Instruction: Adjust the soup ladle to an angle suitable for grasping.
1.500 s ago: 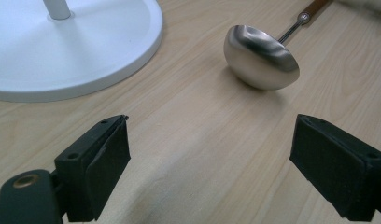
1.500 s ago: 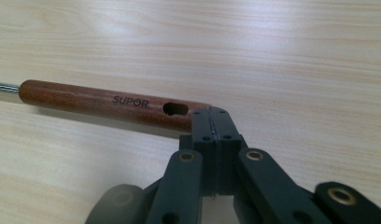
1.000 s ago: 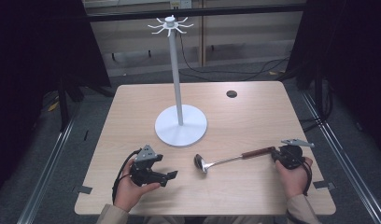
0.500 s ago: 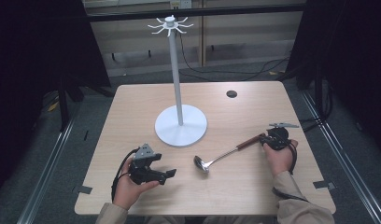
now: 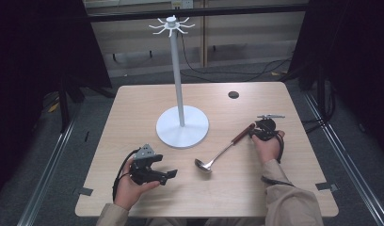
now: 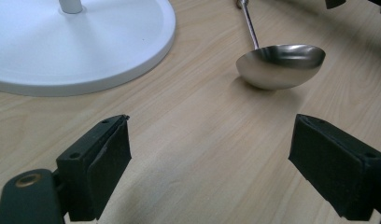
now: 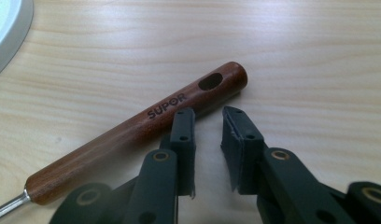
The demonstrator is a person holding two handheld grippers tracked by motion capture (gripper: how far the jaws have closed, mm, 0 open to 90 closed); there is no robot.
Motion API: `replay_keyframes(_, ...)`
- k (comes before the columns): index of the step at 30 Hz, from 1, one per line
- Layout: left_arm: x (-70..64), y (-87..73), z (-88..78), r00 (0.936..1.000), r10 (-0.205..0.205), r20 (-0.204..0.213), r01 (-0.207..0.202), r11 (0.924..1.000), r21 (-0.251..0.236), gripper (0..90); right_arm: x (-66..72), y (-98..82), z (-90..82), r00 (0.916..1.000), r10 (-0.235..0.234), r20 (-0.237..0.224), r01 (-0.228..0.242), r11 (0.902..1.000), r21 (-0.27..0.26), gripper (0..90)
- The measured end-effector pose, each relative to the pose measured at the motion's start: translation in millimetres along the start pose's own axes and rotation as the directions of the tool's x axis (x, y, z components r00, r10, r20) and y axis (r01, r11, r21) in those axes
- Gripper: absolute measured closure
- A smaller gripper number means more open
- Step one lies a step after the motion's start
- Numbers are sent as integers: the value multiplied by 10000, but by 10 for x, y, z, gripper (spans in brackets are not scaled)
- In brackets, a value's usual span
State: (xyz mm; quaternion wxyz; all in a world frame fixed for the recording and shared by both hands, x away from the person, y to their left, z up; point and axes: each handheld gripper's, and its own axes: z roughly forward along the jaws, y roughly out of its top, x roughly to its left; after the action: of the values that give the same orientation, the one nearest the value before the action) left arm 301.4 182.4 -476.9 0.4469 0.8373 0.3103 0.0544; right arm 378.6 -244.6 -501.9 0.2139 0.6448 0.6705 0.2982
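A steel ladle (image 5: 217, 155) with a red-brown wooden handle (image 7: 132, 128) lies aslant on the wooden table, its bowl (image 6: 282, 63) toward the person. My right gripper (image 5: 253, 133) is at the handle's far end. Its jaws have just been opening and stand a little apart (image 7: 209, 123). Bare table shows between them, and the handle lies across the tip of one jaw. My left gripper (image 5: 165, 166) rests near the front left, open wide (image 6: 209, 172), with nothing between its pads. It points at the ladle's bowl and is a short way from it.
A white stand with a round base (image 5: 182, 127), a tall pole (image 5: 177, 70) and hooks on top rises mid-table, just left of the ladle. A small dark disc (image 5: 233, 94) lies at the back right. The table's front edge (image 5: 204, 215) is close to both hands.
The right hand has moved away from the person and leftward, swinging the ladle's handle end toward the stand while the bowl stayed put. Its jaws now show a gap. The left hand has kept still.
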Motion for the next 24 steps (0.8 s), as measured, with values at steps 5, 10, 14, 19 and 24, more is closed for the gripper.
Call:
replay_keyframes(5, 20, 1, -2, 10000, -52, 33, 52, 10000, 5, 123, 86, 45, 20, 10000, 10, 53, -10, 10000, 62, 709)
replay_keyframes(10, 10, 19, -8, 10000, 1, 51, 0, 10000, -16, 123, 139, 61, -37, 9989, 472, 61, -473, 9984, 293, 578)
replay_keyframes(14, -18, 37, -4, 9998, 3, 203, 2, 9997, -237, 122, 196, 105, -105, 9909, 1347, 48, -1348, 9904, 303, 495)
replay_keyframes(19, -44, 50, -3, 9997, 137, 182, -133, 9996, -249, 122, 301, 169, -139, 9778, 2097, 20, -2096, 9771, 354, 418)
replay_keyframes(24, -32, 60, -28, 9997, 170, 162, -165, 9995, -288, 122, 478, 206, -67, 9792, 1967, 489, -2008, 9743, 1020, 407)
